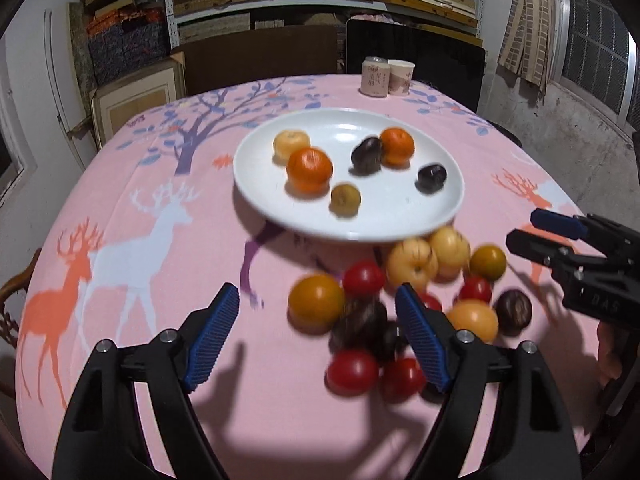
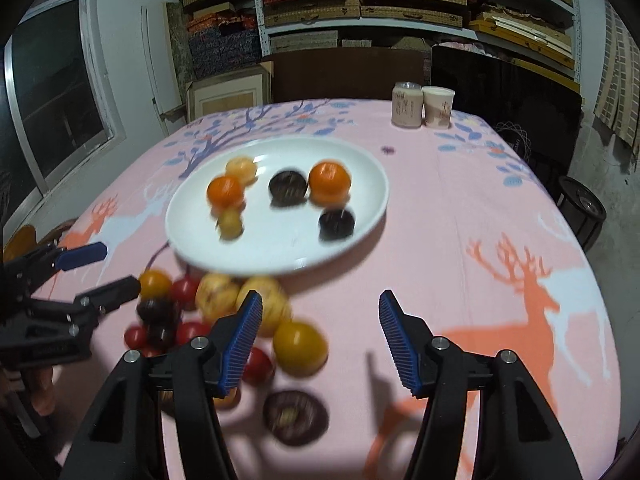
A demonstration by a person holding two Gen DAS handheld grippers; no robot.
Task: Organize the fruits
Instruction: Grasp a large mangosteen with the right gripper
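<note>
Pink deer tablecloth (image 1: 120, 248) beneath both claws, left claw (image 1: 318, 334) and right claw (image 2: 320, 340) spread wide, empty.

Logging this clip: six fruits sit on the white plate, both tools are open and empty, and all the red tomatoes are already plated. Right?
Not quite. The red tomatoes lie on the tablecloth beside the white plate, none on it, as the left wrist view shows. The rest stands.

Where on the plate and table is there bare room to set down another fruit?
The near part of the plate is bare, in front of the six fruits on it. The tablecloth right of the plate, up to the two cups, is free. It is crowded at the fruit pile against the plate's near rim.
</note>
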